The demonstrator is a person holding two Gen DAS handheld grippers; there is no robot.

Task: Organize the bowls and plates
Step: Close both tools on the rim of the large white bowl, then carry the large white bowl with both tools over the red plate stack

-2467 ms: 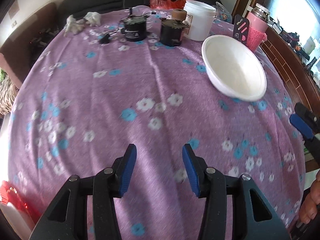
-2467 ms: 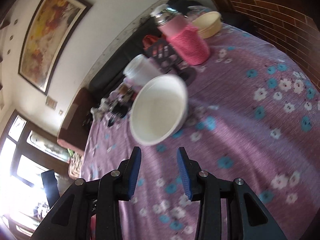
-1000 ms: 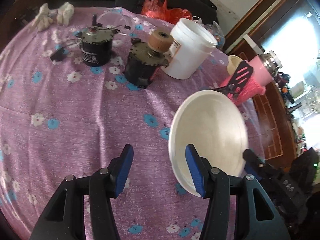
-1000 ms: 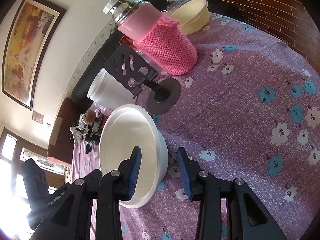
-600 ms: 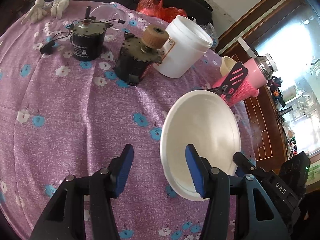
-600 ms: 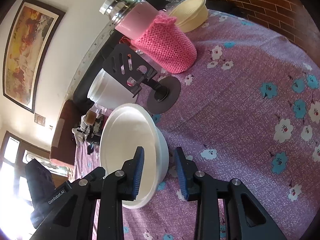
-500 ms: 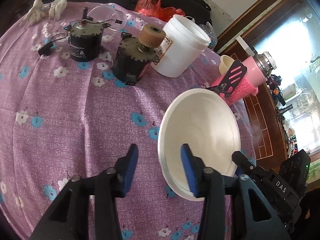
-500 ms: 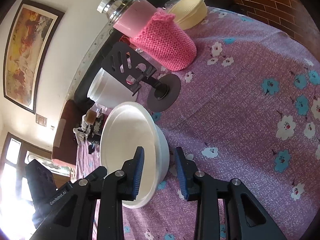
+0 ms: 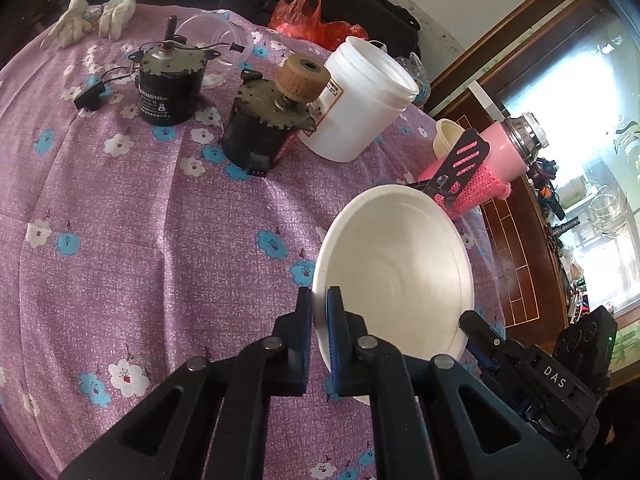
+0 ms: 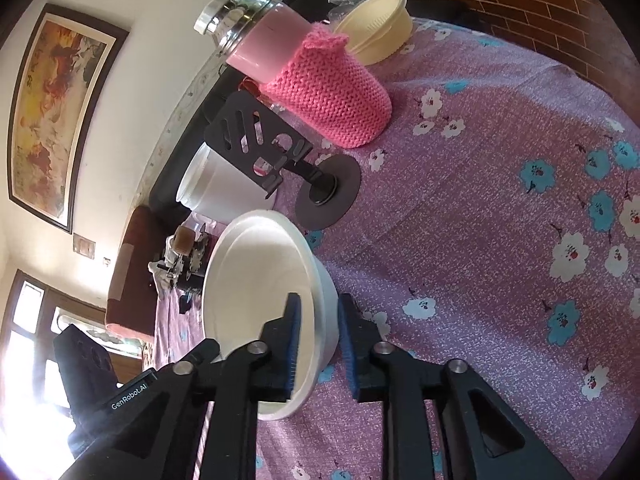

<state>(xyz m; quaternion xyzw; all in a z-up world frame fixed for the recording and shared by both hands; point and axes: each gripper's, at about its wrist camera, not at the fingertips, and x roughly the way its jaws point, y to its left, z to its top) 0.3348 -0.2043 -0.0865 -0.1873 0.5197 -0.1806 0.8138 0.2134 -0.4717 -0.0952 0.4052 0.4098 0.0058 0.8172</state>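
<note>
you had both grippers on the white bowl [image 9: 394, 268], which sat on the purple flowered cloth [image 9: 132, 240] at the lower right of the left wrist view and the lower centre of the right wrist view. a second before, your left gripper [image 9: 319, 316] stood spread with only one finger over the rim; now its pads were pinched onto the bowl's near rim. your right gripper [image 10: 318, 322], wider a second earlier, was closing with the opposite rim between its blue pads, and you could not tell whether both pressed yet. the bowl kept its place beside the black stand [image 10: 276, 160], with the pink flask [image 10: 304, 72] and cream bowl [image 10: 376, 28] beyond.
</note>
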